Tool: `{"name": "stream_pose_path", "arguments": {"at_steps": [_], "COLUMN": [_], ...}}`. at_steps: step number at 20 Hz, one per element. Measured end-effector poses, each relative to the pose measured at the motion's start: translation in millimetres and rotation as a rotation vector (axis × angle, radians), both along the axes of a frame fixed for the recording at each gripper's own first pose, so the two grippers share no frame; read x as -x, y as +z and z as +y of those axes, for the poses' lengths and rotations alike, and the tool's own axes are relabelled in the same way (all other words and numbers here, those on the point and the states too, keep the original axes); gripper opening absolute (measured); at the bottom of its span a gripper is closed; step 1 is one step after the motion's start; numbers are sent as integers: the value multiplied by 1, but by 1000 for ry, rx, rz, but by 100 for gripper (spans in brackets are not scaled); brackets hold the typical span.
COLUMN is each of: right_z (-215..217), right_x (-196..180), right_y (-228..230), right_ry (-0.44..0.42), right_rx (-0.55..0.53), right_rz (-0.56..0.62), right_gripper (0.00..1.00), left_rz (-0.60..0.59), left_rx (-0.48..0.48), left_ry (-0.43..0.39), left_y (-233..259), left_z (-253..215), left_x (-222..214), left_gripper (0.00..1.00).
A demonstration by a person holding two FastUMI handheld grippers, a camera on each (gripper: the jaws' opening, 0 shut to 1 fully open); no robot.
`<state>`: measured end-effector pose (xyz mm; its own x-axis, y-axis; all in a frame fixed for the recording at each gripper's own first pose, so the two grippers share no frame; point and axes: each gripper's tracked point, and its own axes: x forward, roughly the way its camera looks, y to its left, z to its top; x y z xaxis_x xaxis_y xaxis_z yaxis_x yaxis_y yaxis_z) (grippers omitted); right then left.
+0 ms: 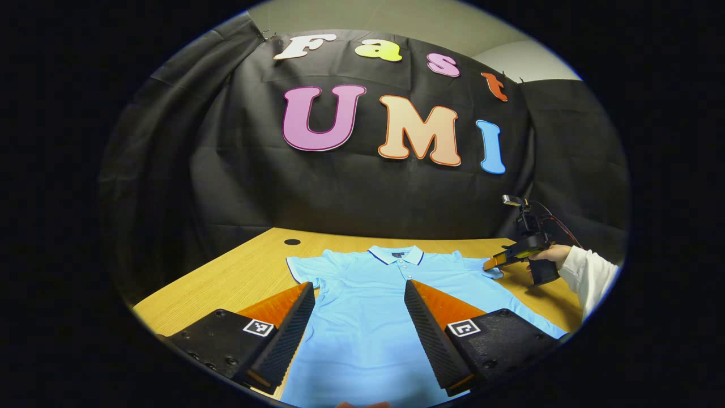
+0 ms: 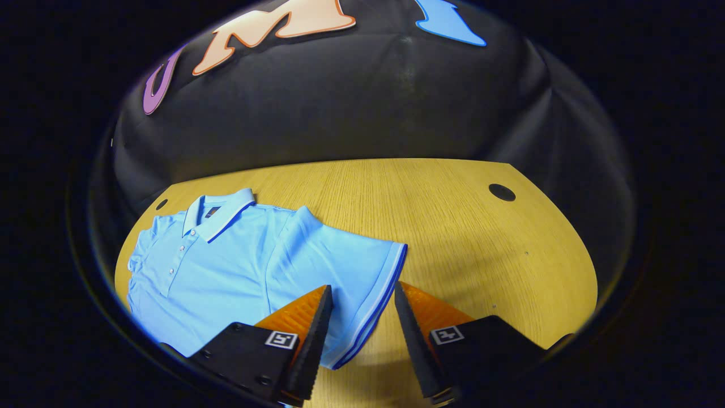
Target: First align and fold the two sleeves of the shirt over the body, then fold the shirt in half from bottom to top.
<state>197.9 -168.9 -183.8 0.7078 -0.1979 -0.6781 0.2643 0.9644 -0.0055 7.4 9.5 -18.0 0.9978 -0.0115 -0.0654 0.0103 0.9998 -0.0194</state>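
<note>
A light blue polo shirt (image 1: 368,300) lies flat on the wooden table (image 1: 249,266), collar toward the wall, both short sleeves spread out. My left gripper (image 1: 359,286) hangs open above the shirt's body, nothing between its fingers. Farther right in the same view, the right gripper (image 1: 491,263), held by a hand in a white sleeve (image 1: 589,272), reaches the shirt's right sleeve. In the right gripper view, the shirt (image 2: 226,266) spreads to the left and my right gripper (image 2: 362,292) is open, its fingers straddling the striped cuff of the sleeve (image 2: 362,277).
The table (image 2: 464,226) has round cable holes, one at the far left (image 1: 292,242) and one at the far right (image 2: 502,192). Black cloth walls close the back and sides. Bare wood extends right of the sleeve.
</note>
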Motion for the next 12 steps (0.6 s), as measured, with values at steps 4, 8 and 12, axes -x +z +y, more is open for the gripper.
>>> {"name": "stream_pose_path", "arguments": {"at_steps": [4,8,12], "right_z": [13,15,20], "right_x": [-2,-2,-3], "right_y": [1,2,7], "right_ry": [36,16,12], "right_rx": [-27,-39,-48], "right_rz": [-12,-6,-18], "right_gripper": [27,4,2], "left_rz": [0,-4,7], "left_rx": [1,0,4], "left_ry": [-5,-9,-13], "left_y": [-1,1,-2], "left_z": [-2,-4,-5], "left_x": [1,2,3], "left_gripper": [95,95,95]}}
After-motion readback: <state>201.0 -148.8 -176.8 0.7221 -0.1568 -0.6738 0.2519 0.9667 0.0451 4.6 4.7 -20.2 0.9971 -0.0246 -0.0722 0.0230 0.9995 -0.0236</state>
